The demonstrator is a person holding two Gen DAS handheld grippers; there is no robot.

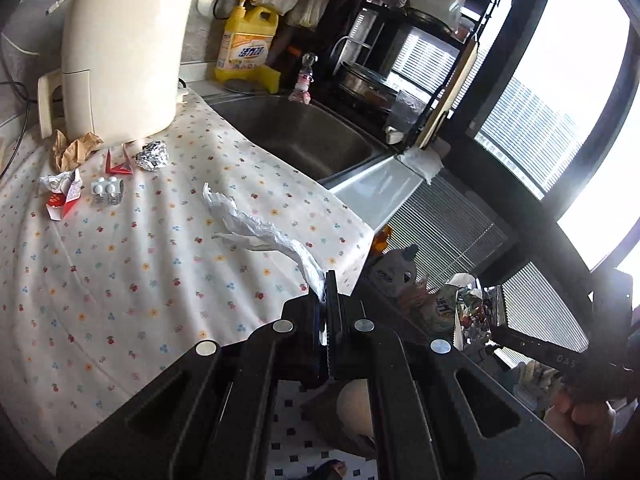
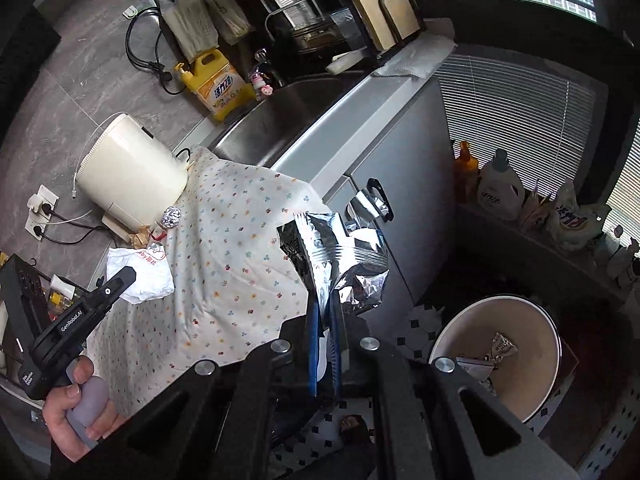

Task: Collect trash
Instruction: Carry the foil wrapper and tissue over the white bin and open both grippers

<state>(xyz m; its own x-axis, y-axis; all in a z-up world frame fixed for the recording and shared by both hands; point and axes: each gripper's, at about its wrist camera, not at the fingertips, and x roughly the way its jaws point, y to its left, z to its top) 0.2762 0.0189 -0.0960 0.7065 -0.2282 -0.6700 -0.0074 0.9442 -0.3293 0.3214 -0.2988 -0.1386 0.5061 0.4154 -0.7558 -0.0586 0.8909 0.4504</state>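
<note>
Far left on the cloth-covered surface (image 1: 120,280), huddled against the base of a cream air fryer (image 1: 120,52): uncollected litter. In order, crumpled brown paper (image 1: 74,150), a torn red-and-white wrapper (image 1: 60,194), a used pill blister (image 1: 106,191), a folded red scrap (image 1: 118,164) and a foil ball (image 1: 152,155). All lying loose and close together, probably within one reach for later picks.

Nearer the middle, the left gripper (image 1: 326,280), clenched on one twisted end of a white plastic bag (image 1: 256,224). Pinched at the very tip, likely so the limp film hangs free instead of bunching between the fingers. Trailing away over the cloth; hard to tell whether the far end touches it. Seen from the right wrist view as a white heap with red print just beside the gripper's tip.

Beyond the cloth's edge, a steel sink (image 1: 304,136) with a yellow detergent bottle (image 1: 248,40) behind it, not part of the job.

Further right, the right gripper (image 2: 326,300), closed tight on the lower edge of a crinkled silver snack bag (image 2: 340,248). Held upright and clear of the surface, out past the cabinet front, apparently on course for disposal.

Far right and below, on the tiled floor, a round cream bin (image 2: 444,334) with its mouth open upward and a wrapper (image 2: 500,348) already inside. Placed low beside the cabinet, presumably so trash can simply be released above it. Snack bag not yet over the opening.
</note>
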